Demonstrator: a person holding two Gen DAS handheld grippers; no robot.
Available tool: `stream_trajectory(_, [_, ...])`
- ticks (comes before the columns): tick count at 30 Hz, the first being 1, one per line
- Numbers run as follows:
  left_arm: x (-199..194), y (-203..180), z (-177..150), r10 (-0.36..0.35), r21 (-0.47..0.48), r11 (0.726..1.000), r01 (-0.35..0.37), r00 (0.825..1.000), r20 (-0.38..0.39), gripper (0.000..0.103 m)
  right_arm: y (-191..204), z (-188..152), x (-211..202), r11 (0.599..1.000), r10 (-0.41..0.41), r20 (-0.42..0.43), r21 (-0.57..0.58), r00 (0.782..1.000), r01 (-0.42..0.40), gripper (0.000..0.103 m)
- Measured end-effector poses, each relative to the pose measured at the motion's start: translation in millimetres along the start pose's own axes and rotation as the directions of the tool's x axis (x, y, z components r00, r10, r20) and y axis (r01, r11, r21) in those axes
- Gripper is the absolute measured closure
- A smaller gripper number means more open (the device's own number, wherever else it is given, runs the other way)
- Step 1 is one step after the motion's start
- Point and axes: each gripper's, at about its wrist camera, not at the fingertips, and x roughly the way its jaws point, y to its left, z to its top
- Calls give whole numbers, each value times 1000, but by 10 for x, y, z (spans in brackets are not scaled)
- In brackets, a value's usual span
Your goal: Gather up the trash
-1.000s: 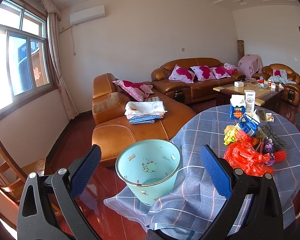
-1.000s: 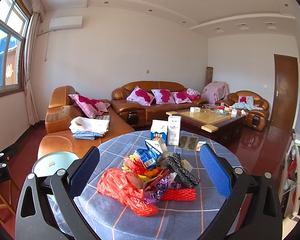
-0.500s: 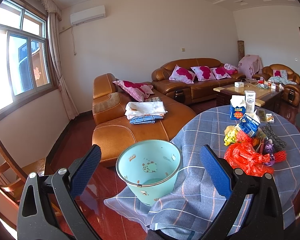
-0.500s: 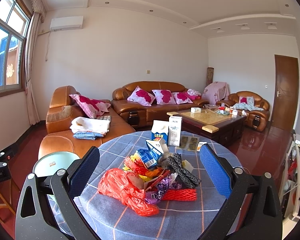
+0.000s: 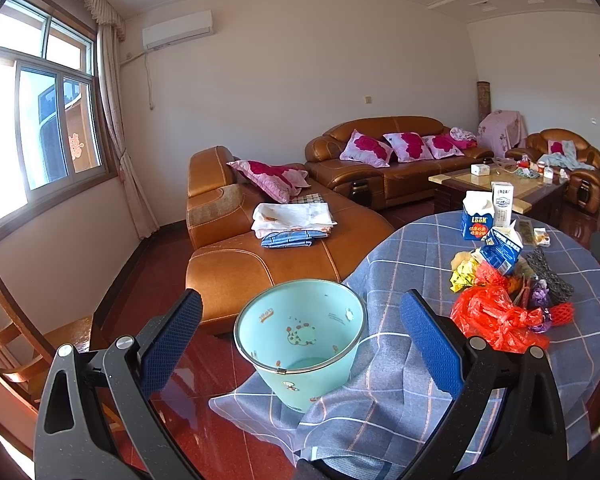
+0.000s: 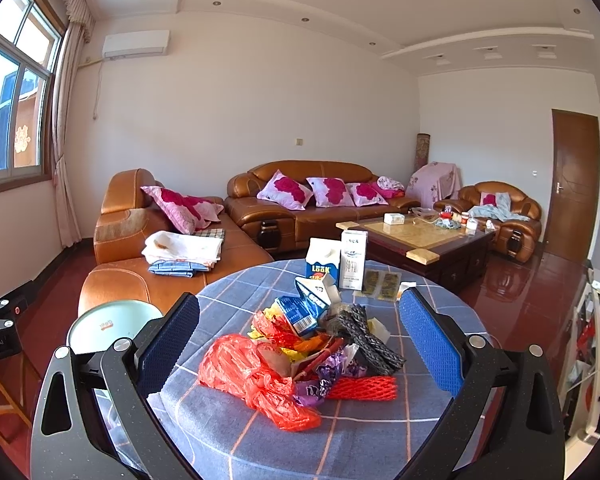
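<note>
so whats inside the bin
The bin looks empty: its printed inner wall and part of the bare bottom show. The near rim hides the front of the bottom.

Left gripper (image 5: 300, 324) held level, jaws spread wide, blue pads (image 5: 171, 340) facing each other, gripping nothing. Right gripper (image 6: 299, 326) likewise level, jaws wide apart, pads (image 6: 430, 340) bare, nothing between them.

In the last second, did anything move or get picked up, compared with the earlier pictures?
Almost nothing changed. Both the left gripper and the right gripper are open as before and hold nothing. The trash pile and the light blue bin stayed where they were.
</note>
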Motion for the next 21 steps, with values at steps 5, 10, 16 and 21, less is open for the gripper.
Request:
stream_trajectory(5, [0,4,0,2,-1,1000,-2,1000,1,6,0,-22,17,1000,1,0,0,1000,-1,5])
stream_trajectory(10, [15,31,-16,4,-4,1000,-4,1000,-1,6,7,-22,15,1000,-2,0,-4,1000,2,5])
stream_trajectory(16, [27,25,-21,2,-2,1000,-2,1000,-2,6,4,-31,15,1000,-1,0,-4,1000,1,5])
stream_trajectory(21, [20,28,-19,2,-4,1000,-2,1000,0,6,-13,-33,7,1000,1,-1,-1,1000,-1,5])
